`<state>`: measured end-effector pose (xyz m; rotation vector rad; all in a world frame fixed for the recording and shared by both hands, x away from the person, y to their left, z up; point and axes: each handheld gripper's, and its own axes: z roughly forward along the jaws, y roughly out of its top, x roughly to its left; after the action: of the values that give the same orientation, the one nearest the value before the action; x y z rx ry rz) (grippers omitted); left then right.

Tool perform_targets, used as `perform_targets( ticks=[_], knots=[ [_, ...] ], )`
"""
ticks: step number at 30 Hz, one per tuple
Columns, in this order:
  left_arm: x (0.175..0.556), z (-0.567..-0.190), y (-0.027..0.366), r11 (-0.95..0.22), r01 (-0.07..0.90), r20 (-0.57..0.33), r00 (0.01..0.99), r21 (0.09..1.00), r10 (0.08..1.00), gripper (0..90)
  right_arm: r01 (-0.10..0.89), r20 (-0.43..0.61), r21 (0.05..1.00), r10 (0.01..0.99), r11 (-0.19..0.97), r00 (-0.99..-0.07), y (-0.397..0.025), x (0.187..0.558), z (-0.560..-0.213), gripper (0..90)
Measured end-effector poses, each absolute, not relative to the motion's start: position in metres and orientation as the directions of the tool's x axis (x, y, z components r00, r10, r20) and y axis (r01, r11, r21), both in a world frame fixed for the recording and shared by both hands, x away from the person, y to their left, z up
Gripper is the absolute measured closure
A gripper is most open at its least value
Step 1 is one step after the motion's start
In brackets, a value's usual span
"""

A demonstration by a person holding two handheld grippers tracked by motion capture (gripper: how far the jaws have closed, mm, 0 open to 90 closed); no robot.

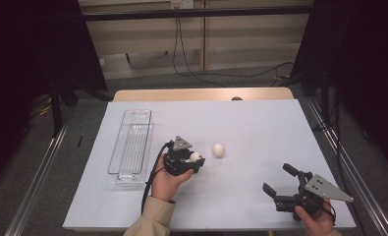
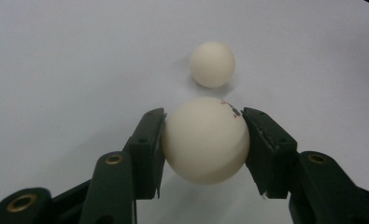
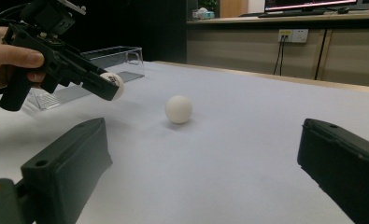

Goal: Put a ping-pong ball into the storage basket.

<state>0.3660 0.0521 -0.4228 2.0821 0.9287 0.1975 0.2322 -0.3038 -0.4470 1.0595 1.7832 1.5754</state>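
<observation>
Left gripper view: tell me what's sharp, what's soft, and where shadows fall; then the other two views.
Left gripper view: the held ball is fairly sharp, the far ball slightly soft with a faint shadow at its base. Right gripper view: near jaws blurred, left gripper and far ball clearer. High view: dim, dark corners, tray with weak glints.

Cream balls (image 2: pixel 205 140), black gripper (image 2: pixel 205 154)

No lettering can be read anywhere in these frames. The ball (image 2: pixel 205 140) clamped in the left hand-held gripper (image 2: pixel 204 149) carries a small red and dark mark near its top in the left gripper view, too blurred to make out as letters or numbers.
</observation>
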Motion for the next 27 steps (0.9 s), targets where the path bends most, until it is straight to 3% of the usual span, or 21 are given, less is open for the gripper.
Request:
perform_targets(
  ticks=[27],
  knots=[
    [0.369, -0.412, 0.07, -0.356, 0.562, -0.183, 0.688, 0.746, 0.703, 51.1, 0.209, 0.11, 0.978, 0.829, 0.008, -0.548, -0.305, 0.232, -0.446, 1.8]
  ],
)
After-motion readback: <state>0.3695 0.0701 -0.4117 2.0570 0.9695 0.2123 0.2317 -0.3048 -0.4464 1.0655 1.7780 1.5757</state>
